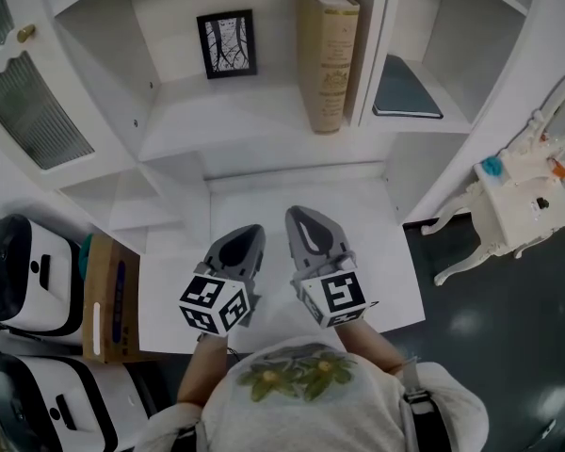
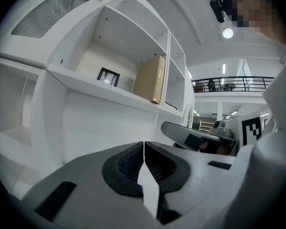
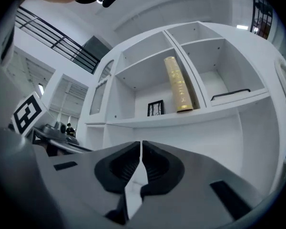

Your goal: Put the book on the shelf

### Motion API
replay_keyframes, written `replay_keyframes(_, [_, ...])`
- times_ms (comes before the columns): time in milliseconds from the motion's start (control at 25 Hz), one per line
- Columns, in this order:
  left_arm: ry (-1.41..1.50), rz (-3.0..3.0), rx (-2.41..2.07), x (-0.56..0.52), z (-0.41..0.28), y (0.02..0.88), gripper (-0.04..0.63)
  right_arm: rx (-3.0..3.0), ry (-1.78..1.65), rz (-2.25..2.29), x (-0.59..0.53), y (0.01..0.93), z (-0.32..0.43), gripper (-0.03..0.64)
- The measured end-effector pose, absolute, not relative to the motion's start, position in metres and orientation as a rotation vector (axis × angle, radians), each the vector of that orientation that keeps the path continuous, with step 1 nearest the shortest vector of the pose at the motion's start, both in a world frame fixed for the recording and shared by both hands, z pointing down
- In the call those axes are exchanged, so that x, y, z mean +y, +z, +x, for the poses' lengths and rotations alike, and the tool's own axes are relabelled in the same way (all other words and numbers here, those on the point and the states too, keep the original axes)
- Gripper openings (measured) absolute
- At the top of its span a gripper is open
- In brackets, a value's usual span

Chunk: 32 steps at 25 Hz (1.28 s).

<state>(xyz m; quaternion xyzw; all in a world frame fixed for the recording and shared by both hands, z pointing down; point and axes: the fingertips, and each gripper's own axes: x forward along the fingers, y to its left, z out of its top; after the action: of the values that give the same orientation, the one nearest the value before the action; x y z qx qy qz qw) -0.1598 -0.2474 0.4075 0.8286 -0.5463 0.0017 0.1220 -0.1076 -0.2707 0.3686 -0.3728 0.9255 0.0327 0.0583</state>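
A tan book (image 1: 326,56) stands upright on the white shelf (image 1: 235,130), against the divider at the right of its compartment; it also shows as the tan book (image 2: 150,79) and the tan book (image 3: 178,85) in the two gripper views. Both grippers hover side by side over the white counter (image 1: 377,224), well below and in front of the book. My left gripper (image 1: 248,240) is shut with nothing in it. My right gripper (image 1: 303,222) is shut and empty too. In each gripper view the jaws meet tip to tip.
A small framed picture (image 1: 227,43) stands left of the book. A dark flat book (image 1: 407,92) lies in the compartment to the right. A glass-front cabinet door (image 1: 28,102) hangs open at left. A white ornate stool (image 1: 508,205) stands on the floor at right, a cardboard box (image 1: 108,295) at left.
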Motion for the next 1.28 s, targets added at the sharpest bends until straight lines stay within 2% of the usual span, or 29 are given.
replay_keyframes(1280, [-0.009,2.409,-1.586,-0.184,-0.149,0.413,0.032,2.888,0.05,-1.09,-0.202,0.389,-0.107,0.037])
